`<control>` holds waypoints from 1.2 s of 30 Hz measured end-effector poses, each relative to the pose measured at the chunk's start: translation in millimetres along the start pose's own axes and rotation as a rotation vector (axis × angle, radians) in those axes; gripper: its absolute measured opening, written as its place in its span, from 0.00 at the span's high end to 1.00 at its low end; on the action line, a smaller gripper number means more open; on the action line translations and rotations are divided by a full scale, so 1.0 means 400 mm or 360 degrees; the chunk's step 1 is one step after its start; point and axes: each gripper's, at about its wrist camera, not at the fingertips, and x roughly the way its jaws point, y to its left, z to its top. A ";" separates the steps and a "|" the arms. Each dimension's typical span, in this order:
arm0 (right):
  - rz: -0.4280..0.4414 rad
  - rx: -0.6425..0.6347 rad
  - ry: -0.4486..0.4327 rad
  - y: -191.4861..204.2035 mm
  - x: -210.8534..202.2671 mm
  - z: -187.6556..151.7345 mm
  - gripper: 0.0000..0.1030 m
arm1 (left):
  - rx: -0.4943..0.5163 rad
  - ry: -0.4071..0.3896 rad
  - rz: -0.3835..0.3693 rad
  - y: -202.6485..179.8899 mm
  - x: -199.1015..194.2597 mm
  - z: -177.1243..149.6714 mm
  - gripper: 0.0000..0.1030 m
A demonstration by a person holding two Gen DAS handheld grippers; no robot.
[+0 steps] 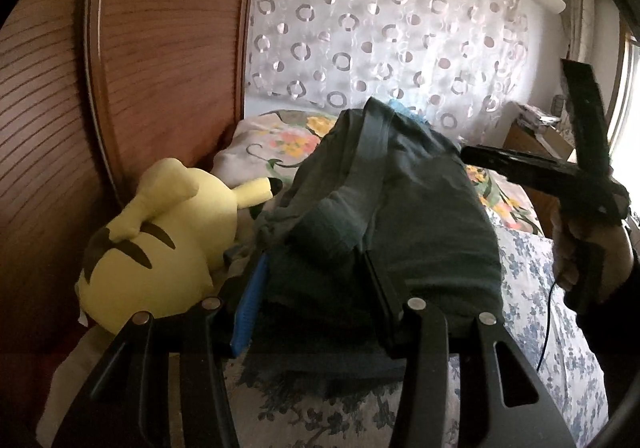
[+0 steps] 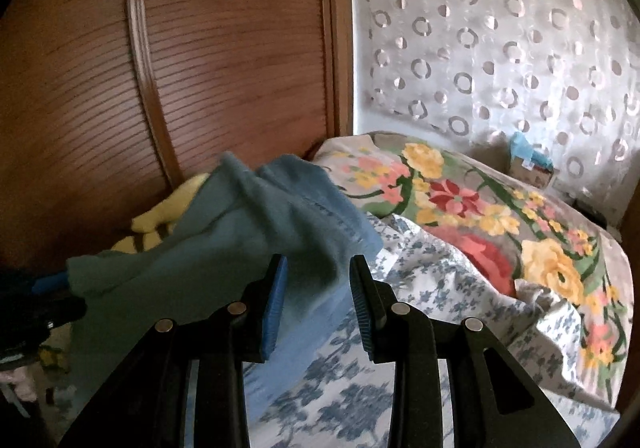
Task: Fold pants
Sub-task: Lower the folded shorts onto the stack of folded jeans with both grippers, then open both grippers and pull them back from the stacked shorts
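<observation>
Gripping soft, floppy teal pants [image 1: 384, 208] bunched between left gripper [image 1: 316, 308] fingers, right gripper [image 2: 318, 308] gaping empty (likeliest hold being that hanging hem).

The bed [image 2: 420, 280] carries a blue-flowered sheet [image 2: 344, 404], a floral blanket [image 2: 472, 208] at two o'clock, and a yellow plush toy [image 1: 160, 248] at nine o'clock.
</observation>
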 end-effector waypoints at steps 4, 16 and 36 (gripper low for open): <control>0.0042 0.0014 -0.0024 0.032 -0.050 -0.022 0.68 | 0.0021 -0.0027 0.0014 -0.002 -0.032 0.000 0.53; 0.0061 0.0045 -0.0107 0.110 -0.228 -0.120 0.68 | 0.0113 -0.0054 -0.0049 -0.042 -0.136 -0.023 0.43; -0.0045 0.0114 -0.0195 0.208 -0.459 -0.282 0.62 | 0.0258 -0.0142 -0.0189 -0.150 -0.305 -0.110 0.00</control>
